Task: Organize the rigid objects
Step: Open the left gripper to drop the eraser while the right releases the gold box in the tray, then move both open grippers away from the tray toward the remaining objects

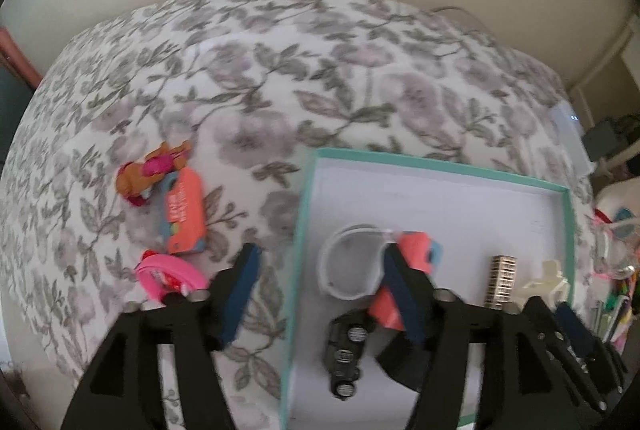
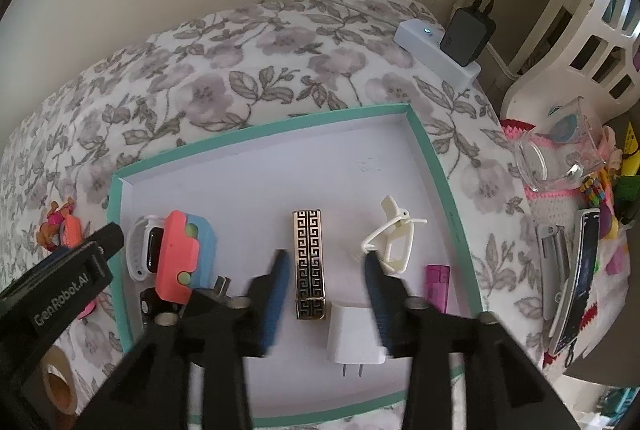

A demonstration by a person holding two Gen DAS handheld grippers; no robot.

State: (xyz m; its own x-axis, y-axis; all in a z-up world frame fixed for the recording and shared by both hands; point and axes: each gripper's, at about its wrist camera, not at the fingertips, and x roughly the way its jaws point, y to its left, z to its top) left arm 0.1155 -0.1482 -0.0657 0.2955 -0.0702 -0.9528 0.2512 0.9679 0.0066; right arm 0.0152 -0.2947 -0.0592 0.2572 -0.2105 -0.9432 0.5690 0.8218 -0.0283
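A teal-rimmed box lid (image 2: 424,138) lies on the floral bed; its rim also shows in the left wrist view (image 1: 298,230). In it lie a white watch (image 2: 138,250), a coral-and-blue toy car (image 2: 180,258), a gold patterned case (image 2: 310,262), a white clip (image 2: 394,238), a pink lighter (image 2: 437,286), a white charger (image 2: 354,338) and a black toy car (image 1: 346,346). My left gripper (image 1: 320,286) is open, straddling the lid's left rim. My right gripper (image 2: 326,290) is open over the gold case and charger. An orange tag (image 1: 184,218), a toy figure (image 1: 152,170) and a pink band (image 1: 168,276) lie left of the lid.
A power strip with a black adapter (image 2: 464,38) sits at the bed's far right corner. To the right are a clear cup (image 2: 560,154), a phone (image 2: 576,282) and colourful clutter on a crocheted mat. A tape roll (image 2: 58,386) lies at the lower left. A wall stands behind.
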